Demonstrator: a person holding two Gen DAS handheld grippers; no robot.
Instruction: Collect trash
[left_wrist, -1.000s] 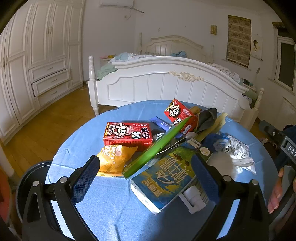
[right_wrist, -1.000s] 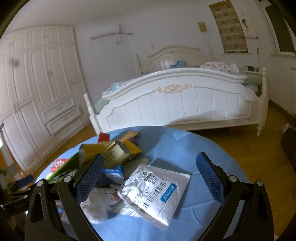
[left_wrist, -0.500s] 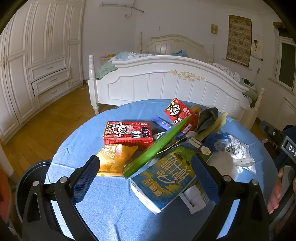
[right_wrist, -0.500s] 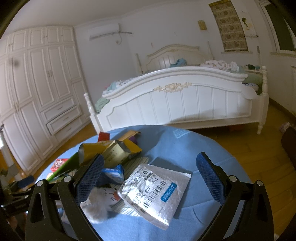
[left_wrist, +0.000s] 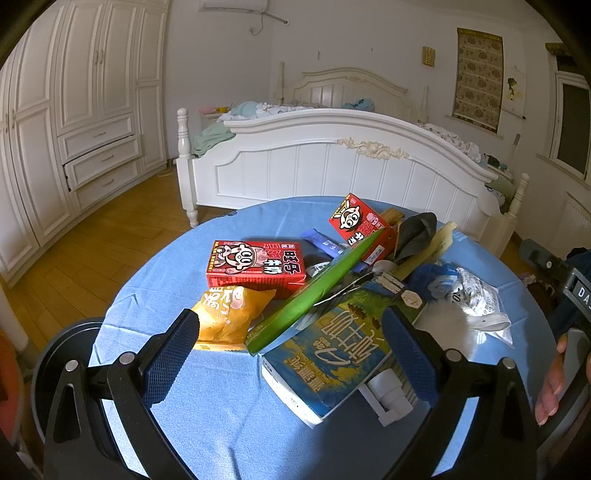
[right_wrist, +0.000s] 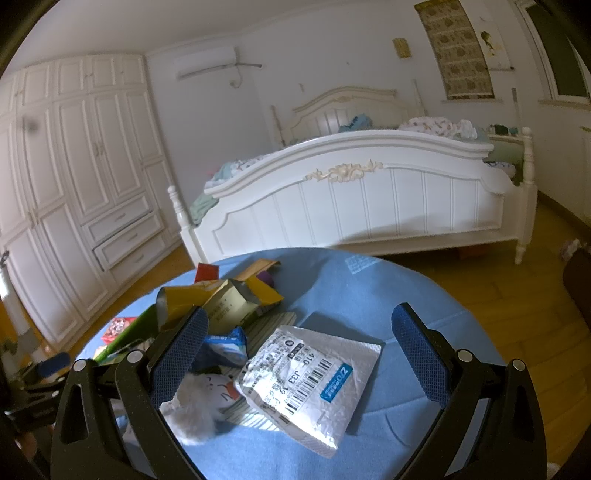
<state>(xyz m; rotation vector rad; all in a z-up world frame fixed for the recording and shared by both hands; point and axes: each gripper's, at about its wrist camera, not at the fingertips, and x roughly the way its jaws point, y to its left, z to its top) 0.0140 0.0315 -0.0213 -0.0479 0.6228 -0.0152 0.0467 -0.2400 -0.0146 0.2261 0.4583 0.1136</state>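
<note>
- The round table under a light-blue cloth (left_wrist: 207, 406) was my landmark; a white wooden bed (left_wrist: 332, 166) stood beyond its far edge and a white panelled wardrobe (left_wrist: 74, 110) beyond its left edge.
- The trash lay in a loose heap across the middle and right of that table.
- Largest in the heap was a flattened blue-and-yellow milk carton with a white screw cap (left_wrist: 332, 354), lying nearest the table's near edge, between my left fingers.
- A long green folded wrapper (left_wrist: 317, 291) rested slantwise over the carton's far-left corner.
- A red rectangular drink box with a cartoon face (left_wrist: 255, 264) lay flat left of the table's centre, touching the wrapper.
- A second, smaller red cartoon box (left_wrist: 356, 219) sat tilted toward the table's far edge.
- A white plastic mailer bag with a barcode label (right_wrist: 310, 376) lay flat on the table's right side, between my right fingers.
- A puffy orange snack packet (left_wrist: 229, 314) sat just in front of the larger red box.
- A crumpled white tissue clump (right_wrist: 197, 406) lay just beside the mailer, by my right gripper's left finger.
- My left gripper (left_wrist: 291, 354) hung above the table's near edge, spread wide and gripping nothing.
- My right gripper (right_wrist: 299, 350) hung above the table's right side, likewise spread wide and empty.
</note>
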